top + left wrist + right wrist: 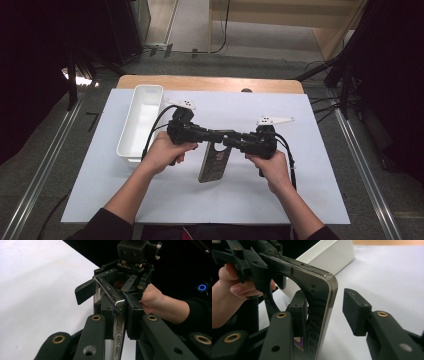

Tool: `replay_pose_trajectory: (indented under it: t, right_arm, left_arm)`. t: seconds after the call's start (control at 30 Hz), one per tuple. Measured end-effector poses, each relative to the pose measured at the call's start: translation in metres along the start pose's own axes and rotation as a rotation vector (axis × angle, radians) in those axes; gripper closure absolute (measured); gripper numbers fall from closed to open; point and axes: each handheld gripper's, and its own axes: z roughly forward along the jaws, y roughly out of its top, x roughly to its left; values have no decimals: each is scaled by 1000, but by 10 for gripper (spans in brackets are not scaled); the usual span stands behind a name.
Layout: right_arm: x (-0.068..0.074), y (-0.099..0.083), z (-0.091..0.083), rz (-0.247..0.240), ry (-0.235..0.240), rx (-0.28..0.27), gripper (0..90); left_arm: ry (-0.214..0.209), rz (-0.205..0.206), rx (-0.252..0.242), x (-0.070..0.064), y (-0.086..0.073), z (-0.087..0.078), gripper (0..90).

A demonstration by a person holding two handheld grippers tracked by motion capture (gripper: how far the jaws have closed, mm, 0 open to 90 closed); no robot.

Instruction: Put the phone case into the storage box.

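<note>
Gripping a phone [215,162] by its top edge, the left gripper [216,135] is clamping while the right gripper's [231,138] jaws are standing apart around it.

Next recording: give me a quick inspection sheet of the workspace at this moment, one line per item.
Surface: white sheet over a wooden table.
Job's things: phone held off the sheet between both tongs.
Clutter: white bin at left, nothing seen in it.
Grippers: left tongs shut on the phone's top end; right tongs open, one pad apart from the phone's edge.
Cables: black cable trails from the left tongs.
Surroundings: floor rails, dark stands, wooden frame behind.
</note>
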Motion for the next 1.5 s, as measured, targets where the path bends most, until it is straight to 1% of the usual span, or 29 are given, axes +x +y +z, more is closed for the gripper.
replay_pose_trajectory:
  t: [0.17, 0.27, 0.37, 0.5, 0.73, 0.93, 1.13, 1.23, 1.27, 1.3, 1.37, 1.43, 1.5]
  right_arm:
    - [0, 0, -1, -13, 15, -4, 645]
    - [1, 0, -1, -14, 21, -2, 674]
    - [1, 1, -1, -8, 20, -2, 680]
    - [2, 2, -2, -3, 14, 1, 688]
    - [3, 3, -4, -8, 4, 2, 696]
    - [3, 4, -5, -17, 5, 5, 700]
    - [3, 4, -5, -21, 10, 5, 702]
    - [4, 4, -6, -19, 11, 1, 702]
    - [4, 4, -6, -21, 12, 1, 702]
    - [4, 5, -7, -22, 9, 1, 702]
    - [4, 5, -8, -22, 7, -1, 702]
    - [4, 5, -9, -23, 6, -3, 702]
    - [3, 6, -10, -22, 2, -3, 702]
  left_arm:
    - [0, 5, -3, 0, 0, 0, 795]
    - [1, 6, -5, 1, -1, 0, 795]
    - [1, 9, -8, 1, -1, 0, 795]
    - [11, 15, -12, 0, -1, 0, 794]
    - [26, 21, -15, 0, -1, 0, 791]
    - [27, 22, -16, -1, -1, 0, 785]
    - [25, 26, -19, -2, 0, 0, 761]
    - [27, 30, -22, -2, 0, 0, 713]
    - [32, 37, -22, -3, 0, 0, 713]
    - [36, 42, -20, -3, 0, 0, 692]
    - [38, 45, -17, -4, 0, 1, 635]
    - [55, 53, -13, -5, 0, 1, 585]
    - [59, 54, -12, -5, 0, 2, 518]
